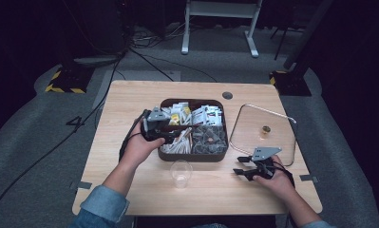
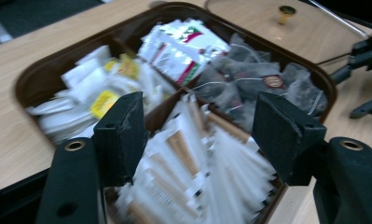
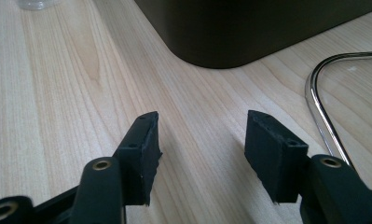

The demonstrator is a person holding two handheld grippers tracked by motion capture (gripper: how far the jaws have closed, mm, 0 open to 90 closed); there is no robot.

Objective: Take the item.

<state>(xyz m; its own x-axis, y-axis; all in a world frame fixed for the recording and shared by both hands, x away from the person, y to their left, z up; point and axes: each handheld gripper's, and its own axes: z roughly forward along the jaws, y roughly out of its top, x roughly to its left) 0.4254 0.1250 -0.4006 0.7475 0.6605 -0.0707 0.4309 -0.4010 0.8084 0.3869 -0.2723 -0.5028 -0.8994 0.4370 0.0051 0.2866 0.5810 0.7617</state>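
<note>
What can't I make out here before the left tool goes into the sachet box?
- Sachet print: the long white sachets are motion-blurred in the left gripper view and too small in the high view.
- Box: the right gripper view shows its outer wall alone, the top edge cutting off the rest.
- Clear cup: the right gripper view's top edge cuts off all but its base.
- Left tool: its tips are lost against the box's dark dividers in the high view.

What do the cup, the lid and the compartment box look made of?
Cup: clear thin plastic, probably; the wood grain shows through. Lid: clear glass or plastic with a shiny metal rim and a brass-coloured knob. Box: dark brown, smooth and matte, likely plastic.
</note>
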